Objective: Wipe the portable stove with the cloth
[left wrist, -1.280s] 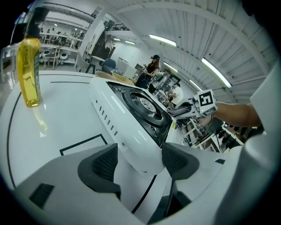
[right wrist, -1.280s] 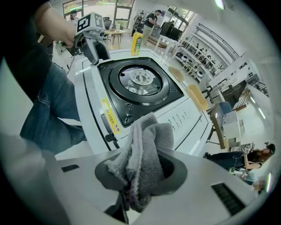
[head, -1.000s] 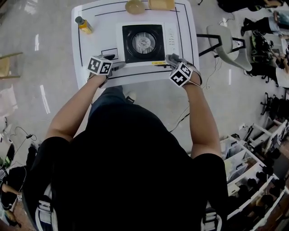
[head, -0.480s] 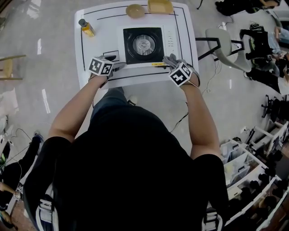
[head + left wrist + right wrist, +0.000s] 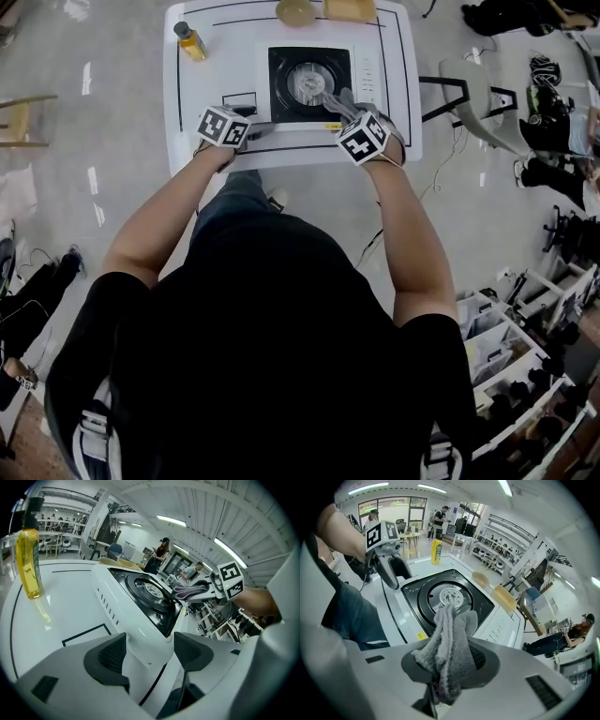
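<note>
The portable stove [image 5: 309, 82], white with a black top and a round silver burner, sits in the middle of the white table [image 5: 202, 103]. My right gripper [image 5: 347, 111] is shut on a bunched grey cloth [image 5: 334, 99] and hangs over the front right part of the black top. In the right gripper view the cloth [image 5: 450, 639] sticks out of the jaws above the stove [image 5: 423, 603]. My left gripper [image 5: 257, 131] stands open and empty at the stove's front left corner [image 5: 150, 634], low over the table.
A yellow liquid bottle [image 5: 190, 40] stands at the table's far left corner. A tan bowl [image 5: 295, 12] and a yellow block [image 5: 350, 9] lie behind the stove. A black outlined rectangle [image 5: 239, 100] is marked left of the stove. A chair [image 5: 469, 86] stands right of the table.
My right gripper has carried the cloth from the stove's front right corner up and inward over its black top. The left gripper has stayed put.
</note>
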`<state>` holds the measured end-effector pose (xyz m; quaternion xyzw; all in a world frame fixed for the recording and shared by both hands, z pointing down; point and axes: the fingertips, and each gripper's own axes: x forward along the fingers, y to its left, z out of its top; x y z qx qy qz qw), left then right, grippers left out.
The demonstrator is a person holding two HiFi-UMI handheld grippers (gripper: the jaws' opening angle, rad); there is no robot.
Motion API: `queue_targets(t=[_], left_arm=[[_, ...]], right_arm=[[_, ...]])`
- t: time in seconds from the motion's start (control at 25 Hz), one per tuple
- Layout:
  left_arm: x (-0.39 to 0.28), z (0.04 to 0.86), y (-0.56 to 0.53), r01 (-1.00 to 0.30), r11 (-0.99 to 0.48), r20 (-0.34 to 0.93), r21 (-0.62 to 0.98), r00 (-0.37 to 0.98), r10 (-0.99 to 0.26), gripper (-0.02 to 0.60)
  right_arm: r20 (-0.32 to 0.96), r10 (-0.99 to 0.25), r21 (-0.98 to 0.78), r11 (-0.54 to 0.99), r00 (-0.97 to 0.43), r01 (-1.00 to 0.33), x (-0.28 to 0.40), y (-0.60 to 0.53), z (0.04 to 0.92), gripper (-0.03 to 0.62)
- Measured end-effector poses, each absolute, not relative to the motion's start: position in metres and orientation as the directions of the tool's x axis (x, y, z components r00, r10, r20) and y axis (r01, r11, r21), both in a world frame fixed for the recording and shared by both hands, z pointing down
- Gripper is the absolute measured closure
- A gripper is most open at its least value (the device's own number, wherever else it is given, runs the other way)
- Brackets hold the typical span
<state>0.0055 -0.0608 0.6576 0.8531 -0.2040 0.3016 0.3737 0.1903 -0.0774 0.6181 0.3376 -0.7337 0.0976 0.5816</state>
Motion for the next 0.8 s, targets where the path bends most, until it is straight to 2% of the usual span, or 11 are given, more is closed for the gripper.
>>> queue_targets(t=[0.28, 0.8], left_arm=[[0.005, 0.666, -0.059, -0.569, -0.611, 0.654, 0.551, 0.749, -0.107, 0.236], [0.004, 0.674, -0.070, -0.561, -0.612, 0.646, 0.557, 0.756, -0.105, 0.227]], right_arm=[[0.942, -0.313, 0.173, 0.763, -0.122, -0.623, 0.162, -0.071, 0.644, 0.482], [0.924, -0.186, -0.071, 0.775, -0.334, -0.628, 0.082, -0.067, 0.651, 0.485]])
